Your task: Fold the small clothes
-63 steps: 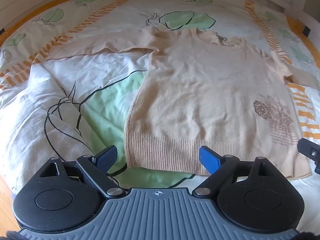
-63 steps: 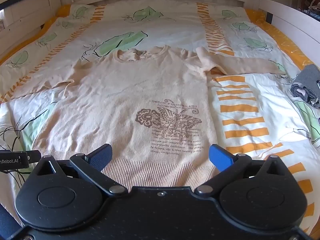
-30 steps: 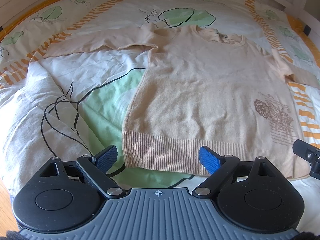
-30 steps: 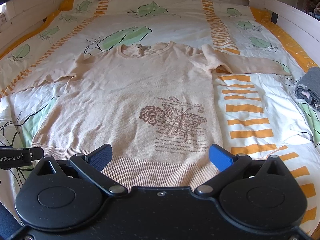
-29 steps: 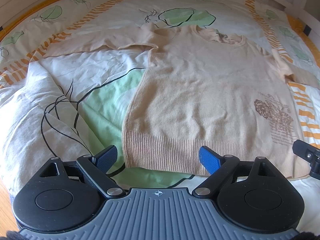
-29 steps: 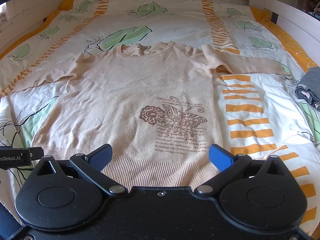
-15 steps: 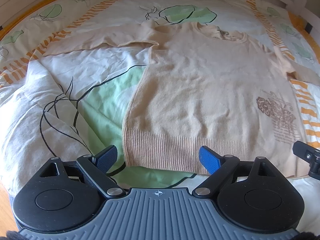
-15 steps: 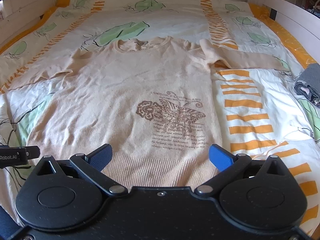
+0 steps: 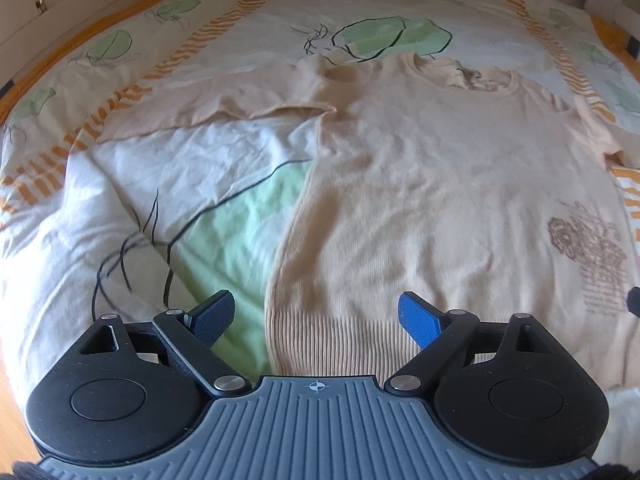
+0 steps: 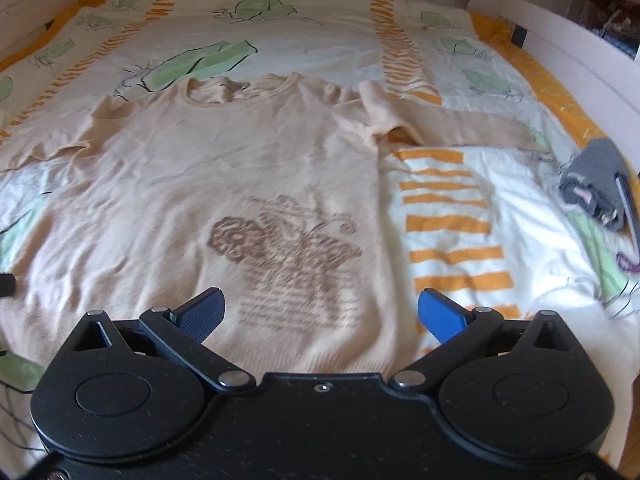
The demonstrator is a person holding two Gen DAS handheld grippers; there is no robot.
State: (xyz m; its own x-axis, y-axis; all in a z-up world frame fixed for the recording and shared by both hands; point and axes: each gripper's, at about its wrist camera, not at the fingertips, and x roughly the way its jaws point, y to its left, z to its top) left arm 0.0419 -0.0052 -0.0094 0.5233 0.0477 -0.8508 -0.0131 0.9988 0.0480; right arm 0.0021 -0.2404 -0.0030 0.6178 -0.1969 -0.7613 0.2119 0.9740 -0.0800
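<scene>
Cream knit sweater with brown butterfly print (image 10: 224, 168) lies flat on bed with leaf-and-orange-stripe duvet (image 10: 452, 216), neckline at the far end, ribbed hem near, long axis hem-to-neck, sleeves spread sideways. Open duvet on both sides; folded grey garment (image 10: 600, 184) near right edge. Left gripper (image 9: 316, 316) and right gripper (image 10: 320, 312) both gape wide, empty, above the hem corners.

light: soft daylight, bright | blur: slight motion smear (both views) | edges: fisheye bowing
</scene>
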